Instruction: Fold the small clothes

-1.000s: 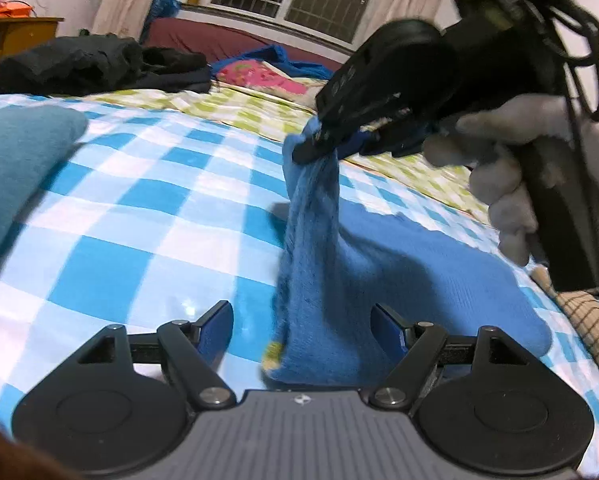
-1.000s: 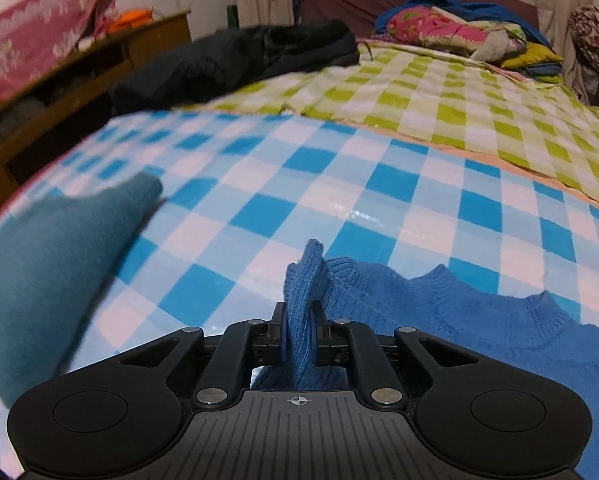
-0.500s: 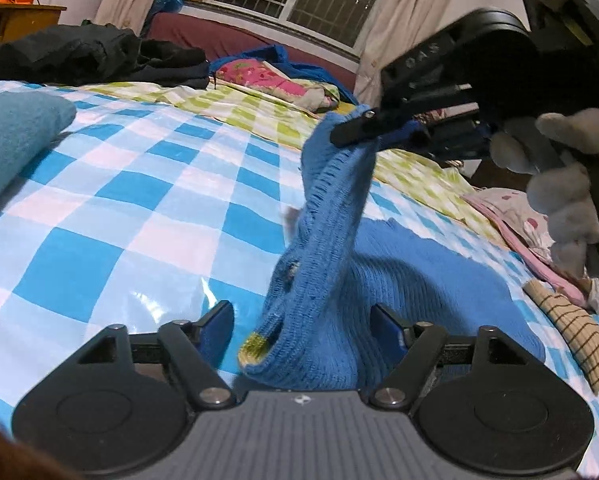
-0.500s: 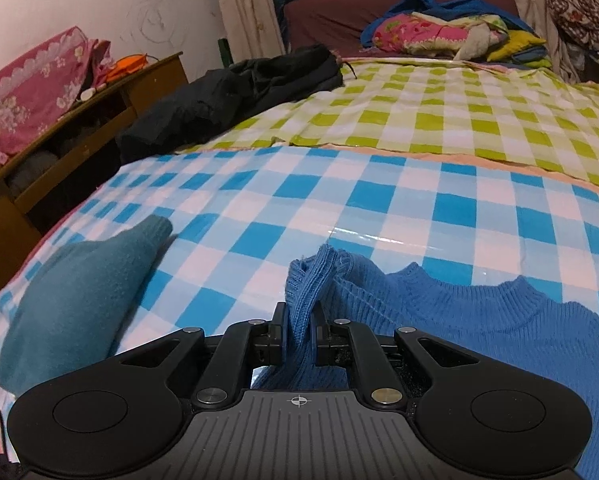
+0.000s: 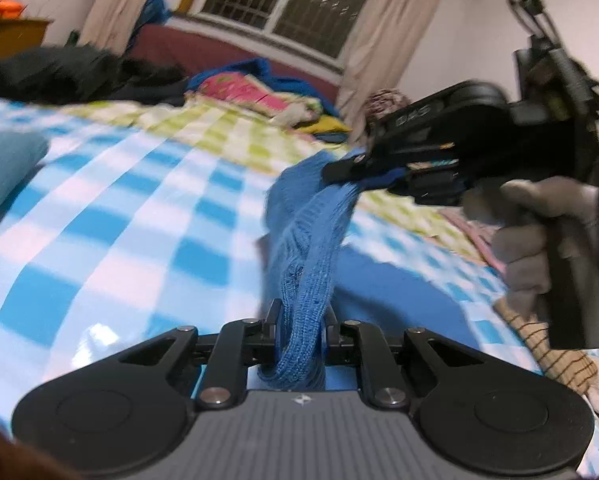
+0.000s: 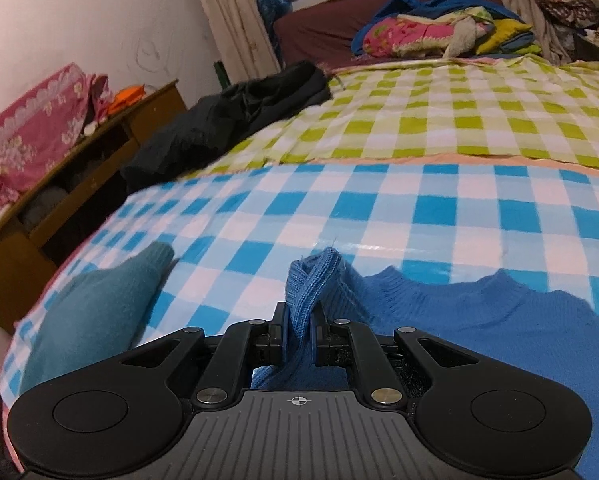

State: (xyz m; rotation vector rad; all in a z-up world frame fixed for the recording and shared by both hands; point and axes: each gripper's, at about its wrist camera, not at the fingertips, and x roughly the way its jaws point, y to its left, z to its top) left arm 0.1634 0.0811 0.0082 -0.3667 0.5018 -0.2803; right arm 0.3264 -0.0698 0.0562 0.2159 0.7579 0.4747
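left gripper (image 5: 299,326) just closed onto a bunched strip of the blue knit sweater (image 6: 479,320), pads pressing the knit from both sides. right gripper (image 6: 298,330) likewise clamped on another gathered edge of the same sweater, seen in the left wrist view raised higher and further off, in a gloved hand (image 5: 539,236). sleeve or side edge strung taut between the two grips; rest of the sweater lying flat on the blue-checked cloth (image 6: 379,208), neckline toward the far side. teal garment (image 6: 91,312) resting well apart at the left edge of that cloth.

probably the start of a fold: one side lifted for carrying over the body.

risks from here:
- pulling the two grips further apart: stretched knit, already looking open-looped near the left grip, could snag or distort.
- both grips on bunched fabric rather than a flat edge: likely a twisted, ropy fold instead of a clean one.
- lifting too high: body dragged across the slick cloth, alignment lost.
- thin bite in the right grip: possible slip mid-carry.
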